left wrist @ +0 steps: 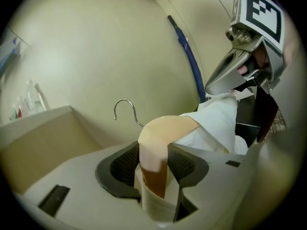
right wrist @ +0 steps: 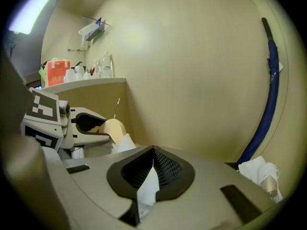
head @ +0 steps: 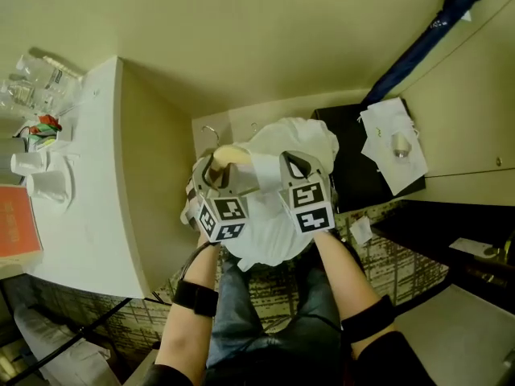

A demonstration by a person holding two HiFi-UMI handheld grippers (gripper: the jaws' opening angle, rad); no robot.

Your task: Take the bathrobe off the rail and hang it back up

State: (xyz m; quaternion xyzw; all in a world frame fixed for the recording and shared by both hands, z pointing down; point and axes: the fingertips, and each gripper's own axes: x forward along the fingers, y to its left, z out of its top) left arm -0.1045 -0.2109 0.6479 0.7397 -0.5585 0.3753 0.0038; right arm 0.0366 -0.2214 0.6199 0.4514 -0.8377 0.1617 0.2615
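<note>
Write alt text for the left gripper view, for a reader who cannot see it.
The left gripper clamps one arm of a wooden hanger draped with a white bathrobe, its wire hook free before a beige wall. At upper right the right gripper pinches the robe's cloth, a blue umbrella behind it.

- The left gripper [left wrist: 153, 153] has its jaws clamped on the pale wooden hanger [left wrist: 162, 132], with a strip of white cloth caught in the same grip.
- The hanger's metal hook [left wrist: 125, 110] rises just beyond the jaws, slightly left.
- The white bathrobe [left wrist: 211, 123] drapes right of the jaws.
- Up to the right, the right gripper [left wrist: 221, 86] pinches the bathrobe.
- Farther beyond, a blue umbrella [left wrist: 189, 61] leans on the wall.
</note>
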